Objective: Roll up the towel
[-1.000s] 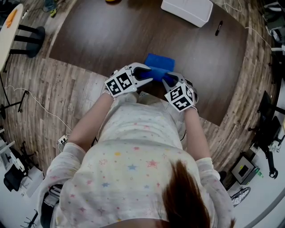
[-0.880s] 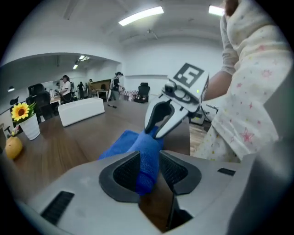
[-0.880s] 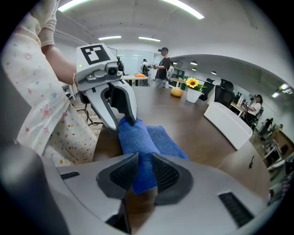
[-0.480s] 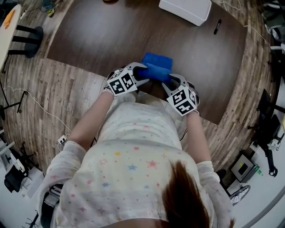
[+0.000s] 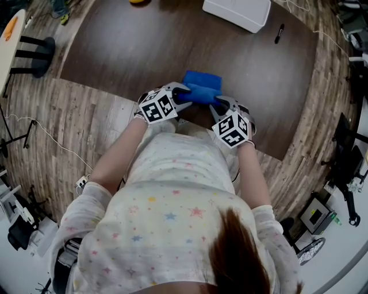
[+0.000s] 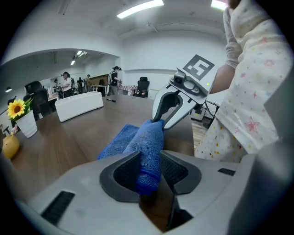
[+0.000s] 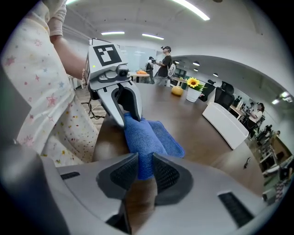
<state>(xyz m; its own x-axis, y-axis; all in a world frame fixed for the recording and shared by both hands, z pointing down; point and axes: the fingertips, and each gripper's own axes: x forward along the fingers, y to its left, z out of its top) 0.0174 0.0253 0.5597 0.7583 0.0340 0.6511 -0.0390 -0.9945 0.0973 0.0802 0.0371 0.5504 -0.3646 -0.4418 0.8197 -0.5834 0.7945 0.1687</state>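
Observation:
A blue towel [image 5: 202, 86] lies on the dark wooden table [image 5: 144, 51] near its front edge. Its near part is rolled into a thick tube and its far part lies flat. My left gripper [image 5: 183, 95] holds the tube's left end. In the left gripper view the roll [image 6: 147, 147] sits between the pads of the left gripper [image 6: 150, 170], whose jaws have just been closing on it. My right gripper [image 5: 217, 103] is shut on the roll's other end [image 7: 142, 140], with its own jaws [image 7: 144, 172] pinching the cloth. Each gripper faces the other along the roll.
A white box [image 5: 237, 12] and a black pen [image 5: 279, 33] lie at the table's far side. A sunflower vase [image 6: 20, 121] and a yellow fruit [image 6: 9, 144] stand farther off. The table's front edge runs just below the grippers, against the person's body.
The left gripper has dipped a little lower toward the table with its end of the roll. The right gripper has stayed almost in place.

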